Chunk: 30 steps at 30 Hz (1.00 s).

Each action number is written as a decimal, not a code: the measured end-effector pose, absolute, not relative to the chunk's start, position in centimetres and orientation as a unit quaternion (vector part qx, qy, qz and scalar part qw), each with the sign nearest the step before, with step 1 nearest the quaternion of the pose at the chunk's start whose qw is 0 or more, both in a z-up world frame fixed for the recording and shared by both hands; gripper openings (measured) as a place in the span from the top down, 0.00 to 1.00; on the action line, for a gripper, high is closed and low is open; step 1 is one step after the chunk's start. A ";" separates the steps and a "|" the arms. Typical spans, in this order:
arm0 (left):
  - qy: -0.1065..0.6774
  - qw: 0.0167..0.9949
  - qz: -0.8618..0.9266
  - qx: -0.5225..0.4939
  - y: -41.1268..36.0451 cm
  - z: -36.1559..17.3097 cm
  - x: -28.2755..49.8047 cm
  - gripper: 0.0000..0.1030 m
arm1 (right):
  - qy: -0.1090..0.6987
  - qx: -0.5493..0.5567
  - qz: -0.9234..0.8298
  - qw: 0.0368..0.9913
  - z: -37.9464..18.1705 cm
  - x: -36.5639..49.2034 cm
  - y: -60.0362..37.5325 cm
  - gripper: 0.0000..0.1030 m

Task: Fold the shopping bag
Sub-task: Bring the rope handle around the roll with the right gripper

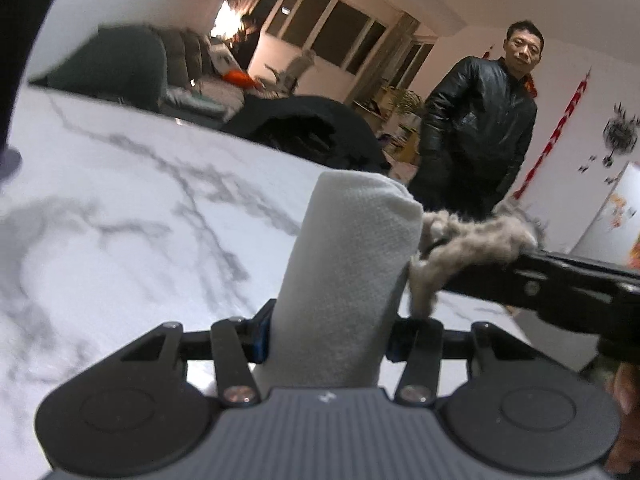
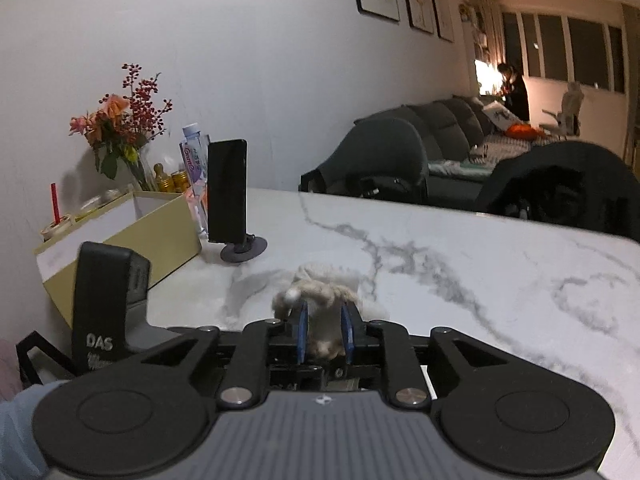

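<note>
The shopping bag (image 1: 352, 248) is white woven fabric, folded into a narrow upright bundle above the marble table (image 1: 120, 200). My left gripper (image 1: 328, 332) is shut on its lower part between blue pads (image 1: 262, 332). The bag's frayed beige rope handle (image 1: 472, 236) hangs off its right side. My right gripper (image 2: 324, 332) is shut on that rope handle (image 2: 320, 292), with white bag fabric (image 2: 340, 276) just past it. In the left wrist view a black right gripper finger (image 1: 560, 276) reaches in from the right, touching the rope.
On the table's left stand a pale yellow open box (image 2: 132, 236), a phone on a round stand (image 2: 226, 192), a flower vase (image 2: 120, 132) and a bottle (image 2: 194, 148). Dark chairs (image 2: 380, 160) line the far edge. A person in a black jacket (image 1: 476, 120) stands beyond the table.
</note>
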State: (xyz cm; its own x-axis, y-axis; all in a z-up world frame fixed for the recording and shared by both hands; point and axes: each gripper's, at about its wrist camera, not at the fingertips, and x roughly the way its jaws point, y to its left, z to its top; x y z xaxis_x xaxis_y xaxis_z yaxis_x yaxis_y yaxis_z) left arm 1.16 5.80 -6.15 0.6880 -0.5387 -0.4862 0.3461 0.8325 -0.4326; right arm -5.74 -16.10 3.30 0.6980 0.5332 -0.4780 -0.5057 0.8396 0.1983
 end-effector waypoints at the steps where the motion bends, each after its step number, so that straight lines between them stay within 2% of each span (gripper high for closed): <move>1: 0.306 0.910 -0.237 -0.145 5.6 -6.0 1.0 0.55 | 0.269 0.034 0.277 0.922 3.2 -5.7 -16.2 0.82; 6: 0.308 0.909 -0.235 -0.155 5.8 -5.8 0.6 0.55 | 0.255 0.044 0.273 0.927 3.1 -5.7 -16.1 0.82; 12: 0.354 0.842 -0.267 -0.308 8.1 -7.7 2.1 0.56 | 0.271 -0.005 0.293 0.917 4.1 -4.1 -14.1 0.82; 15: 0.369 0.817 -0.269 -0.352 8.8 -8.8 2.8 0.57 | 0.284 -0.016 0.296 0.912 4.2 -3.5 -13.6 0.82; 19: 0.364 0.819 -0.258 -0.361 9.2 -9.1 3.1 0.57 | 0.288 -0.001 0.301 0.909 3.9 -3.7 -13.8 0.82; 23: 0.345 0.850 -0.239 -0.318 8.9 -8.2 3.0 0.57 | 0.302 0.041 0.307 0.901 3.5 -3.2 -14.3 0.82; 30: 0.284 0.934 -0.181 -0.121 6.5 -4.7 1.1 0.57 | 0.317 0.157 0.314 0.881 2.3 -2.7 -15.7 0.82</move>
State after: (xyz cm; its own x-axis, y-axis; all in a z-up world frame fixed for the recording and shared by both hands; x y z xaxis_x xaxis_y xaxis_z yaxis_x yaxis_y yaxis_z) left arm 1.09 6.54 -4.72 0.7737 -0.4064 -0.4861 0.2688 0.9053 -0.3290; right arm -2.74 -15.72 2.31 0.6015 0.6534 -0.4596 -0.4540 0.7530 0.4763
